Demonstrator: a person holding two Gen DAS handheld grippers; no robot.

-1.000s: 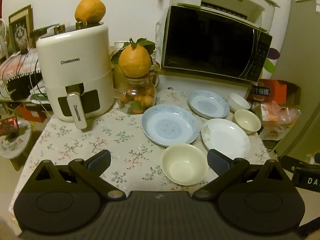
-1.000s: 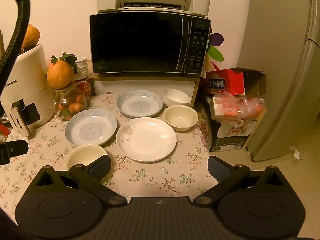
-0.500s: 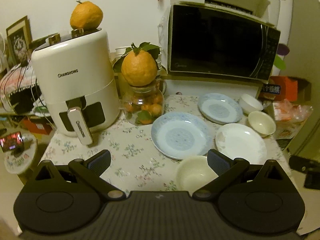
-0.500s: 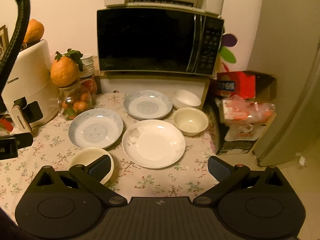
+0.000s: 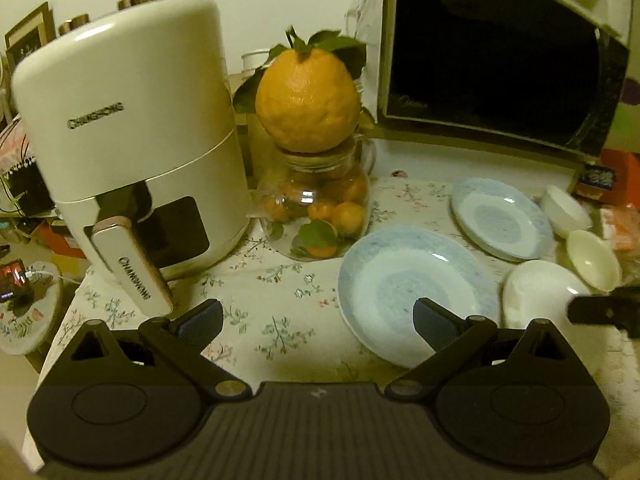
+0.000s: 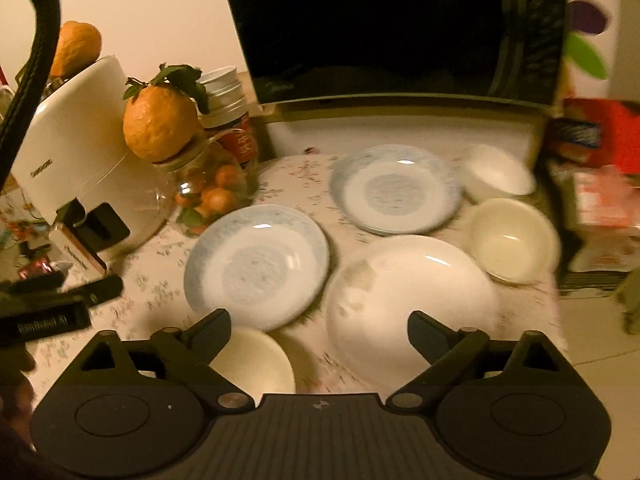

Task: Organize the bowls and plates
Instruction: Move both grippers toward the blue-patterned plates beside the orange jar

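Both tongs empty. Right tongs (image 6: 319, 330) are wide but closing, nothing between the pads; left tongs (image 5: 318, 320) are spread wide, holding nothing. Key relation: the white plate (image 6: 412, 304) lies directly under and ahead of the right tongs, its near rim roughly between the two fingertips, so the right hand is clearly the nearer one for it. The near cream bowl (image 6: 256, 360) sits just beside the right tongs' left finger, touching or nearly touching the near blue plate (image 6: 256, 266); can't tell which through the blur. From the left tongs the near blue plate (image 5: 416, 292) lies ahead and to the right, with the right fingertip over its near rim; the desk directly between those fingers is bare cloth. Plates are round, so no long axis; my read is an edge grip on the rim, approached from the near side. Further back: far blue plate (image 6: 394, 190), second cream bowl (image 6: 514, 240) and a white bowl (image 6: 500, 174) behind it, all close together but unstacked, so nothing is organized yet. Surface is a desk (image 5: 280, 296) with a floral cloth, soft enough that a rim could probably be tipped. Clutter behind: air fryer (image 5: 132, 152), fruit jar (image 5: 316, 216) topped with a large citrus, microwave (image 6: 392, 28). Dim, warm room light; right view is motion-blurred.
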